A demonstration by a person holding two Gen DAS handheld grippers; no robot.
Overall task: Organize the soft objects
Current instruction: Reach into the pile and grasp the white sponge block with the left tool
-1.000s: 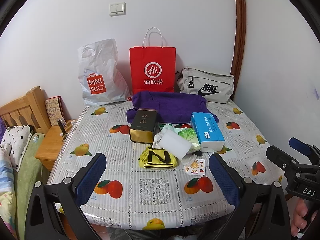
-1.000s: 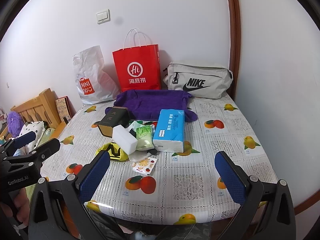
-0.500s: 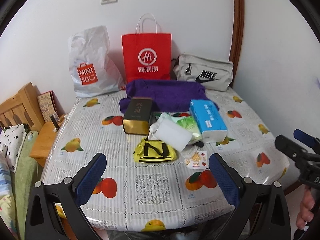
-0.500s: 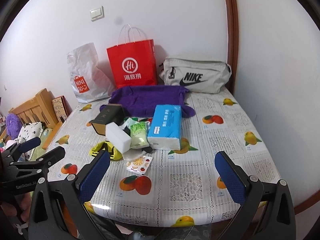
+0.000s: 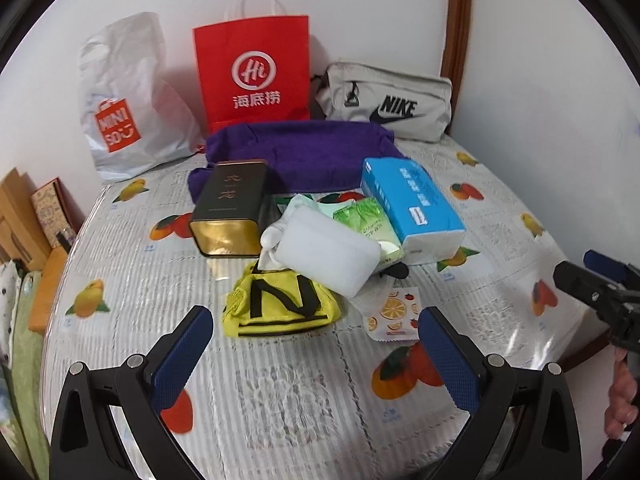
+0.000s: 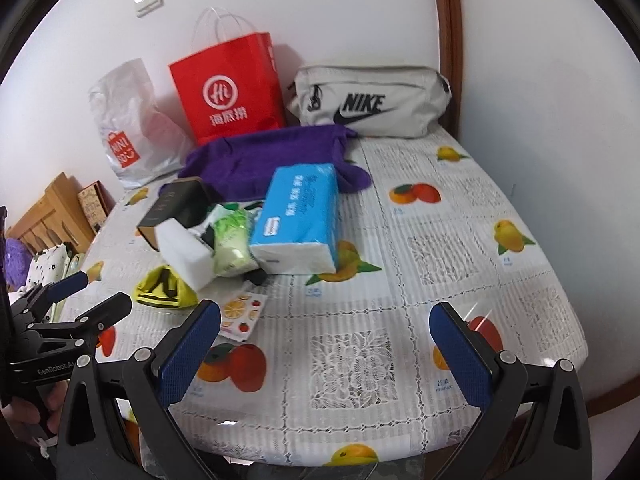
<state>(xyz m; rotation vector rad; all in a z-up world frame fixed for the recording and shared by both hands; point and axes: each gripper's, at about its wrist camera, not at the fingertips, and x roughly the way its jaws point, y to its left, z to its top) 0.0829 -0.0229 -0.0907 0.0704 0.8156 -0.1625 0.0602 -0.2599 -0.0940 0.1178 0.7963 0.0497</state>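
A pile lies mid-table: a yellow cloth with black letters (image 5: 280,304) (image 6: 166,288), a white foam block (image 5: 332,256) (image 6: 186,256) leaning over it, a green wipes pack (image 5: 370,224) (image 6: 232,246), a blue tissue pack (image 5: 412,204) (image 6: 298,220) and a small fruit-print packet (image 5: 394,314) (image 6: 242,312). A purple towel (image 5: 304,156) (image 6: 268,160) is spread behind them. My left gripper (image 5: 314,354) hovers open just in front of the yellow cloth. My right gripper (image 6: 326,350) is open over bare tablecloth, right of the pile. Both hold nothing.
A dark tin box (image 5: 230,210) lies left of the pile. Against the wall stand a white Miniso bag (image 5: 128,108), a red paper bag (image 5: 254,76) and a grey Nike pouch (image 5: 386,104). The fruit-print tablecloth (image 6: 440,240) ends near the grippers. A wooden bed frame (image 6: 48,216) is left.
Both grippers have moved forward toward the pile, so the objects look larger and nearer. Nothing on the table has shifted. Both stay open.
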